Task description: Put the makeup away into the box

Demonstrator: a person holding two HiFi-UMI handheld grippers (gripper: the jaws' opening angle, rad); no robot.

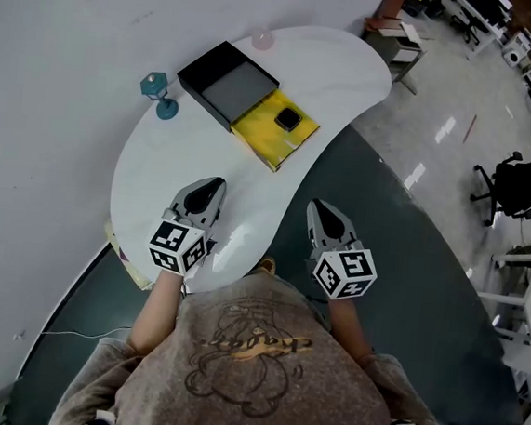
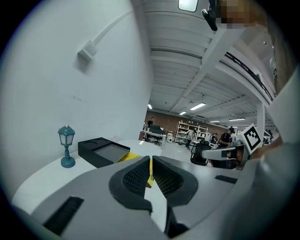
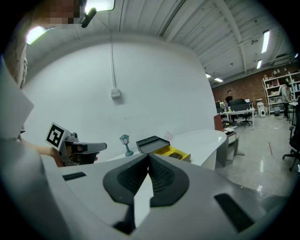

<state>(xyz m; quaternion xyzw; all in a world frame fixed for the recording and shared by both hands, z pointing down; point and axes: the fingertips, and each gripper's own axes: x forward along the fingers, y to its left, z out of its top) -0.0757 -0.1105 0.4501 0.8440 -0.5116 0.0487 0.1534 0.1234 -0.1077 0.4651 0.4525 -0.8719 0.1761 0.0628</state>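
The left gripper [image 1: 210, 188] and the right gripper [image 1: 320, 209] were both held closed, jaws together with nothing gripped. Well ahead of their tips, the dark makeup compact [image 1: 287, 119] was seen lying on a yellow tray [image 1: 258, 133], which touched the open black box [image 1: 226, 84] on the white table [image 1: 157, 178].

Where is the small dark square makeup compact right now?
In the head view, the small dark square makeup compact lies on the flat yellow tray, on the white table's far half, just right of the open black box.
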